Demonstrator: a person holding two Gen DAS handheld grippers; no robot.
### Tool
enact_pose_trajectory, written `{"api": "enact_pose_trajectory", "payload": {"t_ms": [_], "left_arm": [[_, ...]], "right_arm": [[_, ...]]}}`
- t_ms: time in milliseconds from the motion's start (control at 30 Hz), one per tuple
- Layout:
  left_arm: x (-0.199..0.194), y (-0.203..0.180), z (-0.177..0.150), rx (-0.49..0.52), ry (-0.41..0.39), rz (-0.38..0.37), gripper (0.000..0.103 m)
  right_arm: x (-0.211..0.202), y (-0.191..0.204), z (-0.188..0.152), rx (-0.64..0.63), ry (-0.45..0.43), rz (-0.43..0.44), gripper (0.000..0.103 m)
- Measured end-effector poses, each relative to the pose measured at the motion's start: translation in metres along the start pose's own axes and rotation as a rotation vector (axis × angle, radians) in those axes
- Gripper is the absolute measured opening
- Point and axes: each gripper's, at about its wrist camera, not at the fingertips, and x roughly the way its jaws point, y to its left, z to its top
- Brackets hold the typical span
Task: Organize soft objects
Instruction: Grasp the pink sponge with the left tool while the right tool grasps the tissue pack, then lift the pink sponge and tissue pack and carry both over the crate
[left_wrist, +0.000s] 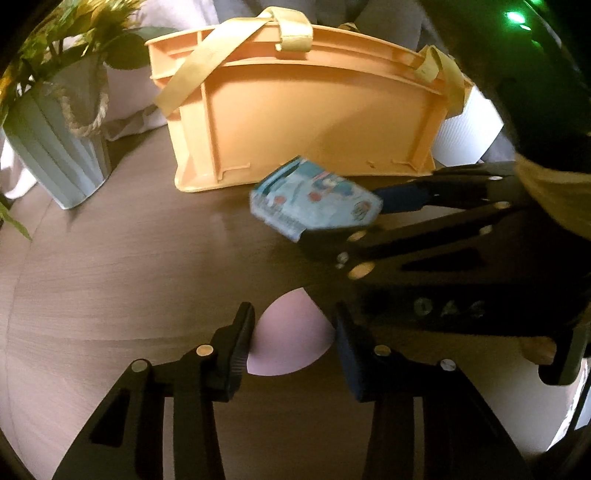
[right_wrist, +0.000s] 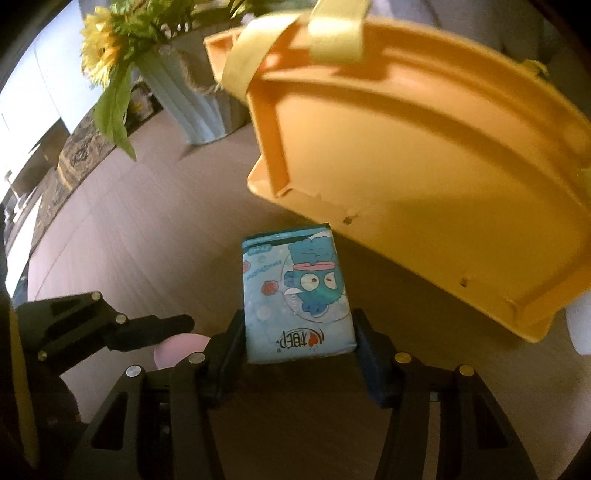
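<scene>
My right gripper (right_wrist: 300, 341) is shut on a light blue tissue pack (right_wrist: 297, 295) with a cartoon fish and holds it in front of the orange bin (right_wrist: 424, 166). In the left wrist view the same pack (left_wrist: 314, 201) is held by the right gripper (left_wrist: 365, 218) near the bin's (left_wrist: 303, 118) front wall. My left gripper (left_wrist: 293, 345) is closed around a round pink sponge (left_wrist: 291, 332) that lies on the wooden table (left_wrist: 110, 277). The sponge (right_wrist: 179, 349) also shows in the right wrist view between the left gripper's fingers (right_wrist: 159, 326).
A pale ribbed vase (left_wrist: 59, 147) with yellow flowers stands left of the bin. A yellow strap (left_wrist: 199, 70) hangs over the bin's rim. A white ribbed container (left_wrist: 465, 129) stands right of the bin.
</scene>
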Motion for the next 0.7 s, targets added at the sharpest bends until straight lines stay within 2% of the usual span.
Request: {"api": "enact_pose_trajectory", "payload": {"t_ms": [300, 500, 700], "left_arm": [[-0.008, 0.001, -0.007, -0.031, 0.0, 0.016, 0.042], [-0.025, -0.009, -0.008, -0.023, -0.03, 0.042, 0.042], [-0.042, -0.006, 0.006, -0.028, -0.087, 0.052, 0.042]], "right_arm": [[-0.027, -0.006, -0.013, 0.095, -0.049, -0.075, 0.055], [-0.046, -0.012, -0.028, 0.172, -0.064, -0.095, 0.055], [-0.069, -0.018, -0.039, 0.22, -0.094, -0.136, 0.055]]}}
